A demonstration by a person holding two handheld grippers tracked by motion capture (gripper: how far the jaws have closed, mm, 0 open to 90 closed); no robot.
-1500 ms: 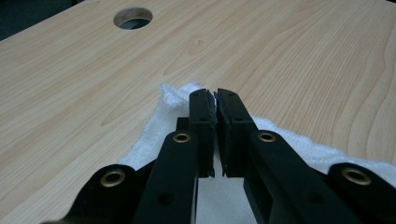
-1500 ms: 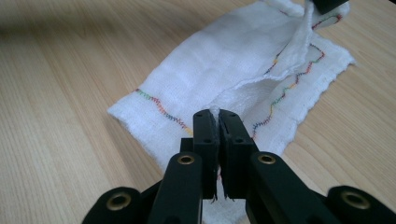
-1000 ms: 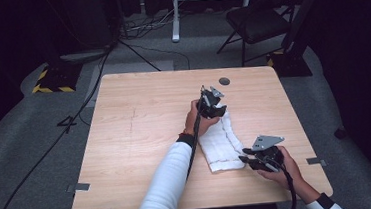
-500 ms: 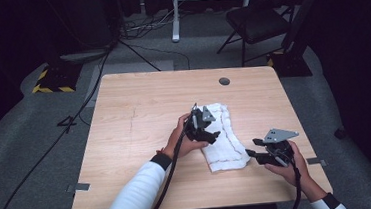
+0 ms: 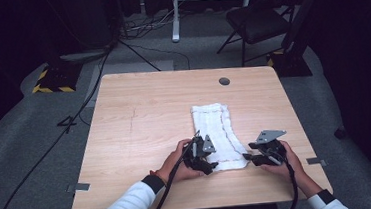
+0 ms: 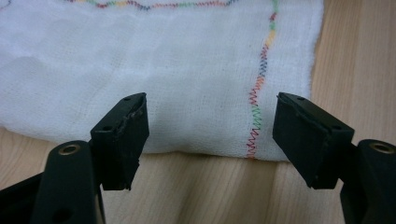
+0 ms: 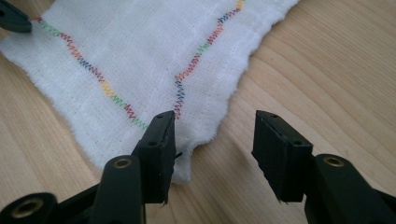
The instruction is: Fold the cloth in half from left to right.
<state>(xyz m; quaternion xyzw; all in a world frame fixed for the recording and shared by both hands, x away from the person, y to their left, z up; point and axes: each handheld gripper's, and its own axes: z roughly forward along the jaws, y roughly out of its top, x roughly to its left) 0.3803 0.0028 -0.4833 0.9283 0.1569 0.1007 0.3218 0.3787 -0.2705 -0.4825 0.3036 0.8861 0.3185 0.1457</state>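
From above, a white folded cloth lies on the wooden table with its near end between the two tools, the left gripper at its near left corner and the right gripper just off its near right corner, though whether either touches it is hard to tell from here. In the left gripper view the jaws, which have just been opening, stand spread over the cloth's folded edge with rainbow zigzag stitching running just inside the right jaw, nothing pinched. In the right gripper view the jaws, likewise just opened, are apart with one jaw over the cloth's corner, the other over bare wood, and the cloth lies flat and unheld ahead of them.
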